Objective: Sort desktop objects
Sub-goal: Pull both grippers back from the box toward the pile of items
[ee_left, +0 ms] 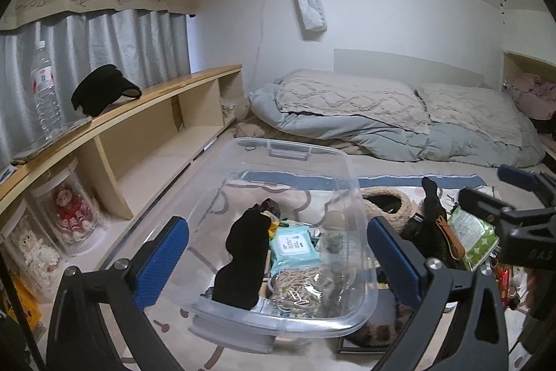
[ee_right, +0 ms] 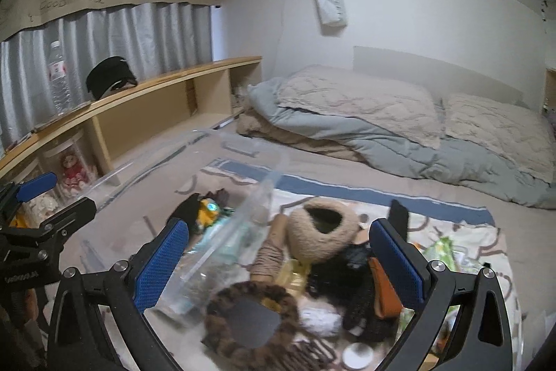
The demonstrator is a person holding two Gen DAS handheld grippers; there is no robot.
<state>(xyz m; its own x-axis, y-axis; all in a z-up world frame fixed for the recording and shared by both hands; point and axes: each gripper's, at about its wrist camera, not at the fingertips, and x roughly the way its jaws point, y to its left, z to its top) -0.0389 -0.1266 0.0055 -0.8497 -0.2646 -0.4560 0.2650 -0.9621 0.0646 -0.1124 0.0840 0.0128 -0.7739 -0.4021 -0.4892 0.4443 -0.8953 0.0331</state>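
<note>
1. Left: wooden shelf (ee_left: pixel 139 99) carries a water bottle (ee_left: pixel 45 89) and black cap (ee_left: pixel 104 91).
2. Left tool (ee_left: pixel 278 252) released, jaws wide, flanking the clear plastic bin (ee_left: pixel 344 169) on the patterned rug (ee_left: pixel 382 179); no pad contact.
3. Bin holds a black sock (ee_left: pixel 239 263), teal wipes pack (ee_left: pixel 292 246), beige cord (ee_left: pixel 295 291).
4. Right tool (ee_right: pixel 278 266) released, above loose pile: fuzzy slipper (ee_right: pixel 319 232), brown braided ring (ee_right: pixel 253 322), orange strap (ee_right: pixel 385 287).
5. Bedding (ee_right: pixel 382 117) behind.

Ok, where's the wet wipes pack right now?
Inside the clear bin, seen in the left wrist view: the wipes pack lies right of the black sock and behind the tangled cord.
</note>
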